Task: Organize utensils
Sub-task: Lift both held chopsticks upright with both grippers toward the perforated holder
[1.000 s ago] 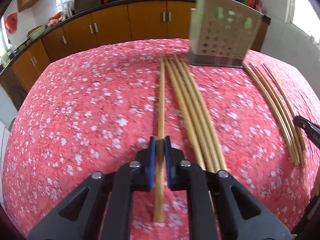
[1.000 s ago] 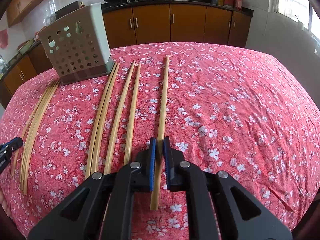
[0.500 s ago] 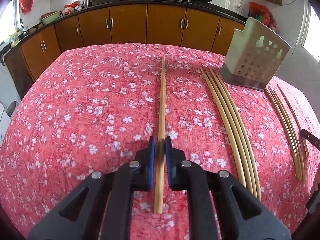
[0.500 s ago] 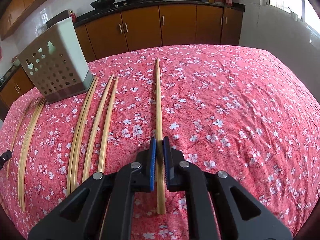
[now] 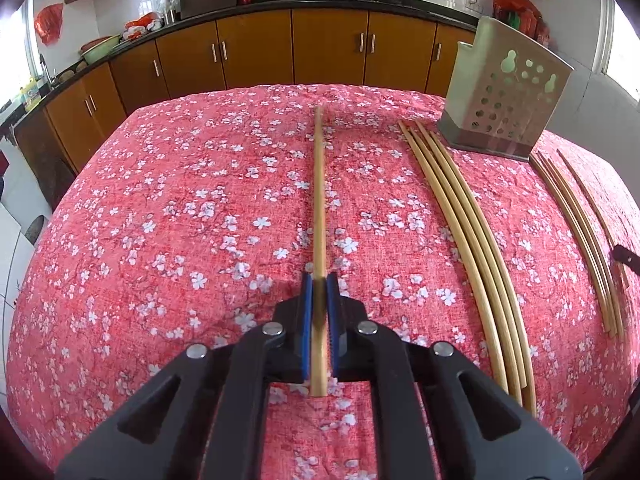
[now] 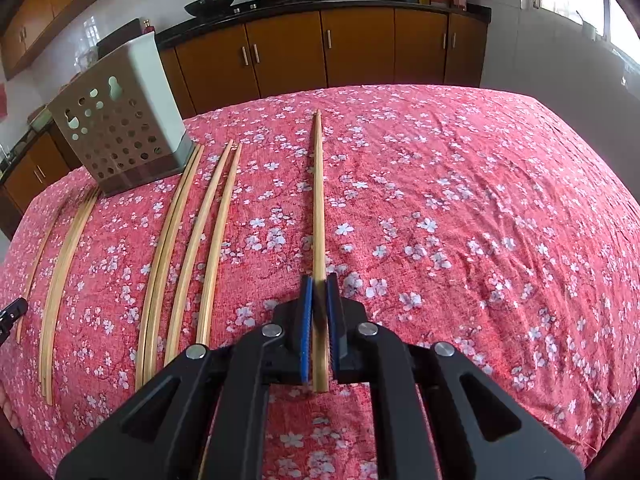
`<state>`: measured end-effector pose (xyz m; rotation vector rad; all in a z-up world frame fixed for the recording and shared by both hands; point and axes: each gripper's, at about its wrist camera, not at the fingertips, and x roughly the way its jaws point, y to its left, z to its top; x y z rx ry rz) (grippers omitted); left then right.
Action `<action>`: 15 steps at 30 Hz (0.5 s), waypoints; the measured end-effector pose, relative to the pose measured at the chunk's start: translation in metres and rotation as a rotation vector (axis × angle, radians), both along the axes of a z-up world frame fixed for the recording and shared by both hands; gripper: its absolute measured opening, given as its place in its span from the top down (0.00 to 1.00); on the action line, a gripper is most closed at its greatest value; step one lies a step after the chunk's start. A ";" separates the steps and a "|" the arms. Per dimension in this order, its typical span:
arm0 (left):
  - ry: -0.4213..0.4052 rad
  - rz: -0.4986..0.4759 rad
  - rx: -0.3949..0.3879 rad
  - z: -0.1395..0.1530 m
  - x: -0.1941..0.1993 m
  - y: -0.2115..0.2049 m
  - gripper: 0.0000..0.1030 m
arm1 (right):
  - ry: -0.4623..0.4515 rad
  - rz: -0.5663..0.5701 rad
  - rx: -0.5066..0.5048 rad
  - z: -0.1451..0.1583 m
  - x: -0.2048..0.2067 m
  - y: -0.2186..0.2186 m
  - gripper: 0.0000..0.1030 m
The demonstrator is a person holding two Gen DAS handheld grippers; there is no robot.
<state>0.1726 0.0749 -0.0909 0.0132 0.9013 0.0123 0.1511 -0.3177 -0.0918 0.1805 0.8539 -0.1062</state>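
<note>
My left gripper (image 5: 319,280) is shut on a long bamboo chopstick (image 5: 319,200) that points forward over the red floral tablecloth (image 5: 180,220). My right gripper (image 6: 319,282) is shut on another bamboo chopstick (image 6: 318,200), also pointing forward. A perforated metal utensil holder (image 5: 500,100) stands at the far right in the left wrist view and at the far left in the right wrist view (image 6: 120,128). Several loose chopsticks (image 5: 468,232) lie in front of the holder; they also show in the right wrist view (image 6: 188,248).
More chopsticks (image 5: 580,232) lie at the right edge in the left wrist view and at the left edge in the right wrist view (image 6: 64,272). Brown kitchen cabinets (image 5: 280,52) with woks on the counter stand behind the table.
Both grippers have lifted their chopsticks off the table and swung apart from the other chopsticks: the left one to the left, the right one to the right. The holder now sits farther off to the side.
</note>
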 end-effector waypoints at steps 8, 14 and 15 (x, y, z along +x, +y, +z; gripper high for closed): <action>-0.170 0.003 -0.040 0.062 -0.013 0.013 0.92 | -0.208 -0.015 -0.015 0.065 -0.021 -0.010 0.92; -0.326 0.054 -0.097 0.120 -0.015 0.022 0.92 | -0.346 -0.041 -0.013 0.108 -0.029 -0.019 0.92; -0.353 0.063 -0.102 0.130 -0.015 0.024 0.92 | -0.363 -0.045 -0.012 0.113 -0.030 -0.020 0.92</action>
